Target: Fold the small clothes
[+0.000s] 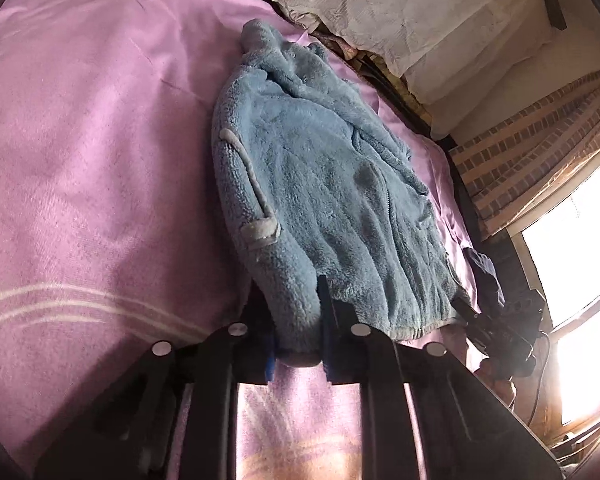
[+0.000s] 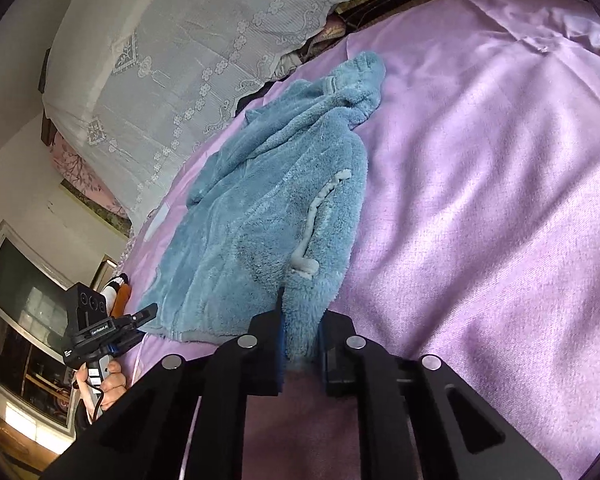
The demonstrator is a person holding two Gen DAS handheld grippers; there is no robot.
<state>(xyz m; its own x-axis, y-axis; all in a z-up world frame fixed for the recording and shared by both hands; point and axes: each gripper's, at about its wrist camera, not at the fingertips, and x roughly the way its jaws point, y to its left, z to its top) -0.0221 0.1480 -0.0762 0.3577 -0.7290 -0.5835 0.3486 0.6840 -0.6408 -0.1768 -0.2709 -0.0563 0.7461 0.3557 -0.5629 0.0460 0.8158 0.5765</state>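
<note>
- A bed with a pink-lilac cover (image 2: 500,200) fills most of both views; pale stripes (image 1: 60,300) run across its near part.
- White lace cloth (image 2: 180,60) drapes over bedding at the far side.
- A checked curtain (image 1: 540,148) hangs beside a bright window (image 1: 572,264), where daylight washes out the glass.
- A framed dark pane (image 2: 24,292) stands against a pale wall (image 2: 12,152).
</note>
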